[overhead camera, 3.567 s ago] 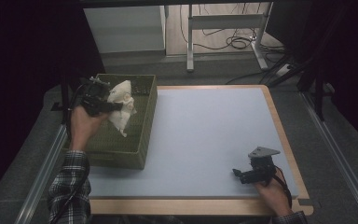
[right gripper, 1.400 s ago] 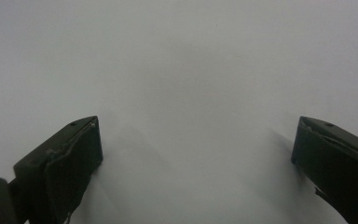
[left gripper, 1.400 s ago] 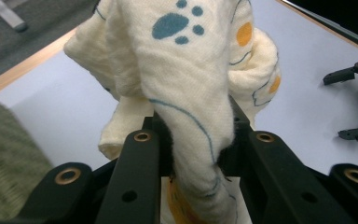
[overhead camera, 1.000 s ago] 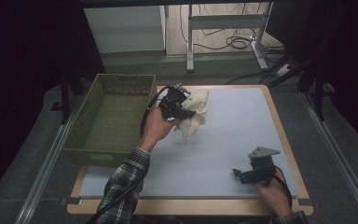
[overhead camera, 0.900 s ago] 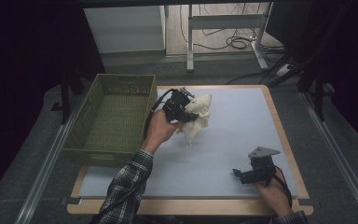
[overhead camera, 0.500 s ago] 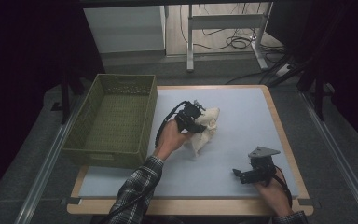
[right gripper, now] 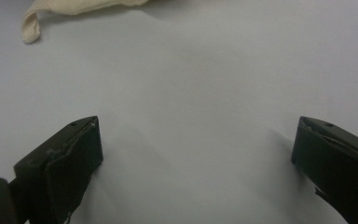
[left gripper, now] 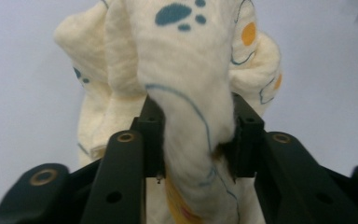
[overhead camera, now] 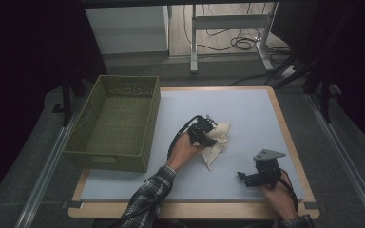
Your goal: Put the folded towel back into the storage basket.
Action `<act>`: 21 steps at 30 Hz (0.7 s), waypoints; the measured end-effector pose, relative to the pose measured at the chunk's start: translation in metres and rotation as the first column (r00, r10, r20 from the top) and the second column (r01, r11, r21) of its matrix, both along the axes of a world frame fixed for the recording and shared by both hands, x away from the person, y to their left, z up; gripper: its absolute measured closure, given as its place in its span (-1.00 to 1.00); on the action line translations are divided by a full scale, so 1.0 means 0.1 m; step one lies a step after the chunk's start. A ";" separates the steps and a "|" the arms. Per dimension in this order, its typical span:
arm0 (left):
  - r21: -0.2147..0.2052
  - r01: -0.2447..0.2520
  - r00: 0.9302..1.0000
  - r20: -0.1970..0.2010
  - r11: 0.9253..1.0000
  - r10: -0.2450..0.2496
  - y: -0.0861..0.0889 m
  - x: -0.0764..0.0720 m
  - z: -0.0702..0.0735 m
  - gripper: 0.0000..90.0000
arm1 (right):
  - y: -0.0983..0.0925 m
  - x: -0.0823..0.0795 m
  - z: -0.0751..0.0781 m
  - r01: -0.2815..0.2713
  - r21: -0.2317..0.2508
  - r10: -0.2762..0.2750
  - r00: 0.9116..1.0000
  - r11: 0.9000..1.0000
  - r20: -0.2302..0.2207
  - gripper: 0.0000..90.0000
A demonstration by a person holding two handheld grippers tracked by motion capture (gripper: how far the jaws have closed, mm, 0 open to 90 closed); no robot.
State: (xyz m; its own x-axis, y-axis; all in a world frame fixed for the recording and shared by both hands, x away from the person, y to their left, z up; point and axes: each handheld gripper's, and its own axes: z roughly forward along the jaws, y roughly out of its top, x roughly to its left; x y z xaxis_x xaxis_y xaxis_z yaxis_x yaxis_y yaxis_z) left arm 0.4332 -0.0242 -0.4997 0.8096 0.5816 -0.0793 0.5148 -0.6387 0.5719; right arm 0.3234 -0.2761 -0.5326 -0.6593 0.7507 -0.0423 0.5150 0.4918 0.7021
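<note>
1. Evidently the work in hand is moving a cream printed cloth [overhead camera: 216, 140] out of the green basket [overhead camera: 115, 124] and onto the pale table mat [overhead camera: 247, 109]; the cloth now lies bunched at the centre of the high view, touching the mat, well apart from the basket at centre left.
2. The left gripper [overhead camera: 203, 133] sits over the cloth. In the left gripper view a thick fold of the cloth [left gripper: 191, 135] stands between the two black jaws, which have just been opening; both pads still touch the fabric, so the grip appears to be loosening rather than gone.
3. The right gripper [overhead camera: 261, 173] rests at the lower right of the high view, apart from the cloth. Its jaws stand wide apart with bare mat between them; the cloth's edge [right gripper: 70, 8] shows at the upper left of its own view.
4. Judgement: the set-down step is in hand. The next move calls for full release, a clean lift clear of the fold, then likely both grippers taking hold to spread the cloth.
</note>
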 end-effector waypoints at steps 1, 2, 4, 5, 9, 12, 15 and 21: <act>-0.002 0.001 1.000 -0.001 1.000 -0.001 -0.01 0.00 -0.02 0.33 | 0.00 0.00 0.00 0.000 0.000 0.000 1.000 1.000 0.000 -0.96; -0.002 0.001 1.000 -0.001 1.000 -0.001 -0.01 0.00 -0.02 0.24 | 0.00 0.00 0.00 0.000 0.000 0.000 1.000 1.000 0.000 -0.96; -0.017 -0.003 1.000 -0.001 1.000 0.003 -0.02 0.00 -0.04 0.14 | 0.00 0.00 0.00 0.000 0.001 0.000 1.000 1.000 -0.001 -0.96; -0.032 0.005 1.000 -0.002 0.999 -0.005 -0.01 0.00 -0.03 0.06 | 0.00 0.00 0.00 0.000 0.001 0.000 1.000 1.000 -0.001 -0.96; -0.067 0.002 1.000 0.025 0.998 0.000 0.03 -0.06 0.04 -0.45 | 0.00 0.00 0.00 0.000 0.000 0.000 1.000 1.000 -0.001 -0.96; -0.087 0.001 0.999 0.034 0.996 0.002 0.07 -0.10 0.09 -0.56 | 0.00 0.00 0.00 0.000 0.001 0.000 1.000 1.000 -0.002 -0.96; -0.110 -0.001 0.999 0.032 0.994 0.005 0.16 -0.16 0.14 -0.59 | 0.00 0.00 0.00 0.000 0.001 0.000 1.000 1.000 -0.002 -0.96; -0.130 -0.024 0.998 0.056 0.991 0.031 0.36 -0.28 0.20 -0.56 | 0.00 0.00 0.00 0.001 -0.001 -0.001 1.000 1.000 -0.001 -0.96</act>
State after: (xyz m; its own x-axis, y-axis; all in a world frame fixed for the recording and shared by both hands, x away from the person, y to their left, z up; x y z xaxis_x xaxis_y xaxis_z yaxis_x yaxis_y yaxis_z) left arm 0.4048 0.0121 -0.4794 0.7987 0.5919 -0.1086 0.4950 -0.5437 0.6777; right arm 0.3233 -0.2760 -0.5324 -0.6589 0.7510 -0.0420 0.5160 0.4919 0.7012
